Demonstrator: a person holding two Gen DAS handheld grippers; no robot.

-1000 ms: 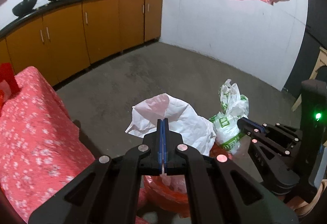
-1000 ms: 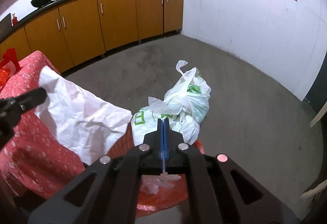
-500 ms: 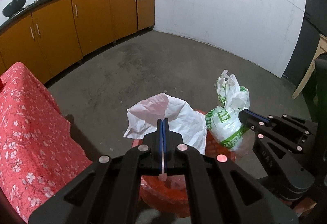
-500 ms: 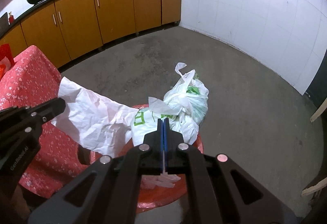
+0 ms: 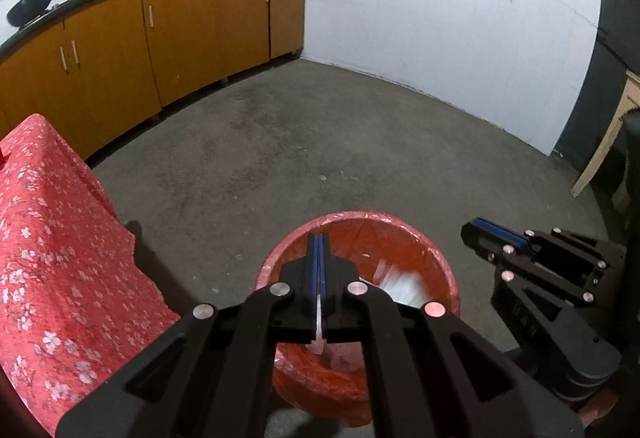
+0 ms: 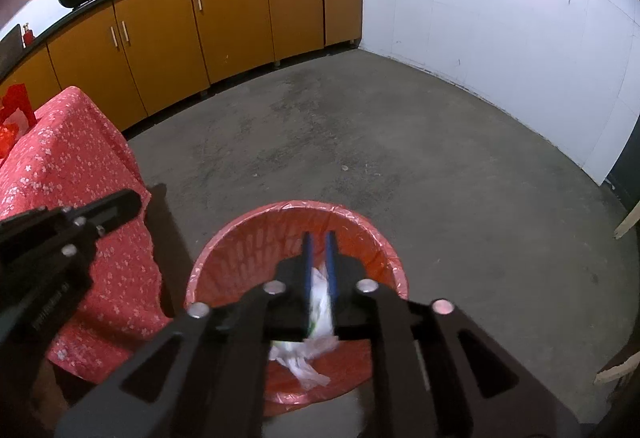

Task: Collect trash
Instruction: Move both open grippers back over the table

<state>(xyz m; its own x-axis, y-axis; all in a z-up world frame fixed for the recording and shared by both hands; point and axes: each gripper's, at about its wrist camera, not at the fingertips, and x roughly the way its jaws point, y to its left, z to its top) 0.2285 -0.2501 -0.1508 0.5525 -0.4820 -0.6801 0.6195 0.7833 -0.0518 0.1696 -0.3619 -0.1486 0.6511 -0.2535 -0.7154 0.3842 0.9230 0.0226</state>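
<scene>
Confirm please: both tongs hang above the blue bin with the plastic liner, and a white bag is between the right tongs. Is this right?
Not quite. The bin is red, not blue, as the right wrist view shows. The rest stands: both the left tongs and the right tongs hang above it, and the white bag is between the right tongs.

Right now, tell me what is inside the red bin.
The red bin has a red liner. The right tool hangs over its mouth, a white plastic bag between its fingers. The left view shows pale trash lower down. The tools cover the bottom.
</scene>
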